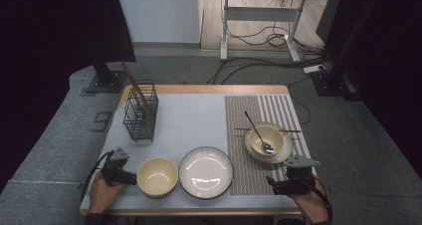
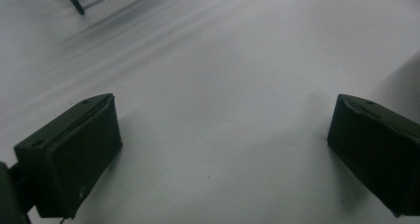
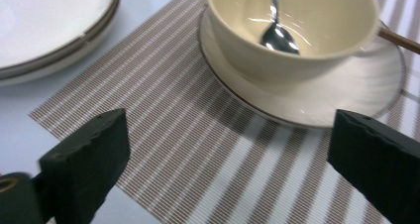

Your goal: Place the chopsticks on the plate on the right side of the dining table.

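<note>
My left gripper [image 1: 131, 177] lies at the table's front left, just left of an empty cream bowl [image 1: 157, 176]. In the left gripper view, my left gripper [image 2: 223, 154] is open over the bare pale mat with nothing between the jaws. At the front right, my right gripper [image 1: 272, 184] rests on the striped placemat [image 1: 249, 115]. In the right gripper view, my right gripper [image 3: 228, 159] is open and empty. Beyond it a cream bowl [image 3: 297, 50] holds a metal spoon [image 3: 277, 33] and sits on a saucer [image 3: 317, 100].
A large white plate [image 1: 205, 171] sits between the two bowls, its rim close to the placemat. A black wire basket [image 1: 141, 110] holding wooden chopsticks [image 1: 134, 83] stands at the back left. A chopstick [image 1: 293, 131] lies across the saucer behind the bowl.
</note>
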`<state>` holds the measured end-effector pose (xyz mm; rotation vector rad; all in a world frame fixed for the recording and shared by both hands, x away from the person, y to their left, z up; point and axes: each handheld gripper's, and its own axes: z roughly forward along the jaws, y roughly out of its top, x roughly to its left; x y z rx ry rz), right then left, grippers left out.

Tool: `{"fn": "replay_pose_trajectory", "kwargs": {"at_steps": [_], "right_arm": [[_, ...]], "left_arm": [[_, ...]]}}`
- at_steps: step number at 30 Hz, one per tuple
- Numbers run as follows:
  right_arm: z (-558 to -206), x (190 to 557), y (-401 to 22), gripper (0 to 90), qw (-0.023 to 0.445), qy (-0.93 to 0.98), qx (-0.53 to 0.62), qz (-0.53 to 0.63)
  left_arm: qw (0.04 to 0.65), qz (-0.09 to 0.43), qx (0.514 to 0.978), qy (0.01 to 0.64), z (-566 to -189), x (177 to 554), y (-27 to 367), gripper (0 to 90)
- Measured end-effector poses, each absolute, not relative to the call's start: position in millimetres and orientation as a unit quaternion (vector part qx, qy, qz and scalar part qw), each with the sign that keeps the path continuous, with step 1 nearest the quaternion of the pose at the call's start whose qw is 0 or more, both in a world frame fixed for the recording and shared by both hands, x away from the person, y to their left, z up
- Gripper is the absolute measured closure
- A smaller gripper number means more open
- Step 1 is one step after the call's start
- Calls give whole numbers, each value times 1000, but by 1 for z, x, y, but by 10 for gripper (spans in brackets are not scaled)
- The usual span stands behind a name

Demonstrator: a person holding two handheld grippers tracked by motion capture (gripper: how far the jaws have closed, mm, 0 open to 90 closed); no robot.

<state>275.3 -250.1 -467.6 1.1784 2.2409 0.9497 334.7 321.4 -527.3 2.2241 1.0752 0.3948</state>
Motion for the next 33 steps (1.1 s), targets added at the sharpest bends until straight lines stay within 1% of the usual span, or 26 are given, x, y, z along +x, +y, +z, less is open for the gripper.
{"fn": "replay_pose_trajectory", "kwargs": {"at_steps": [11,19,23,24,26,33], "right_arm": [[-460,291,-207,0,207,837,378,338],[-458,303,-193,0,192,844,367,342],[-455,311,-187,0,185,836,368,361],[-453,315,-183,0,179,831,368,376],[-450,319,-176,0,180,830,364,382],[-443,330,-153,0,175,840,344,383]], "left_arm": [[315,150,844,408,-527,335,321,0],[314,149,844,408,-527,335,321,0],[314,149,844,408,-527,335,321,0],[314,149,844,407,-527,335,322,0],[314,149,844,408,-527,335,322,0],[314,150,844,407,-527,335,322,0]]}}
